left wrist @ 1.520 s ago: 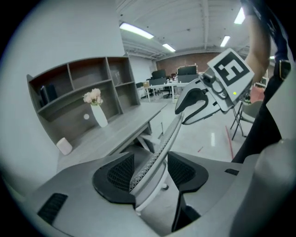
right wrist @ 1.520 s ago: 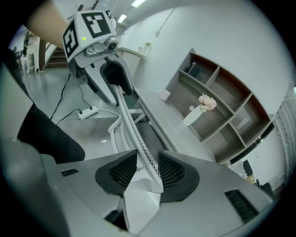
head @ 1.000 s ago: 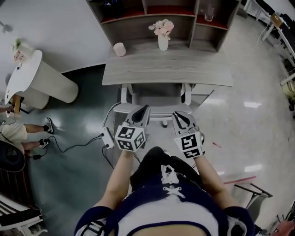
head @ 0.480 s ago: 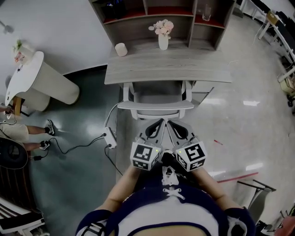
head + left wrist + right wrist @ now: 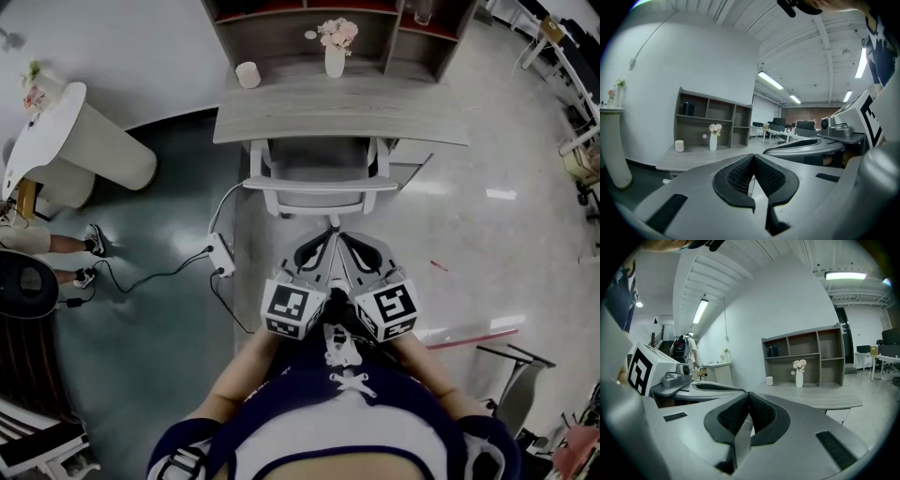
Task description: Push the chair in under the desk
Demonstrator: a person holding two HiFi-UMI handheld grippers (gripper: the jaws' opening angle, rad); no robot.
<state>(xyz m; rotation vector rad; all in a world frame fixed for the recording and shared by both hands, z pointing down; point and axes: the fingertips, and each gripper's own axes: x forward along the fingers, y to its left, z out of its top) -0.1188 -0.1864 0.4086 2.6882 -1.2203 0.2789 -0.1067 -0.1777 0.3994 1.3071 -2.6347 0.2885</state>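
Right now both tools sit close to your body, side by side and well short of the chair: the left tool (image 5: 317, 253) has its jaws pressed together on nothing, and the right tool (image 5: 358, 255) is likewise closed and empty. The office chair (image 5: 319, 185) stands square to the counter (image 5: 281, 127), its seat tucked beneath the front edge and its backrest just outside that edge. The push looks done, or very nearly. If you want it deeper, bring both closed tools to the top of the backrest, one toward each end, and press forward evenly so the chair rolls straight and does not twist. Keep it gentle, since a vase of flowers (image 5: 335, 56) stands at the counter's back.
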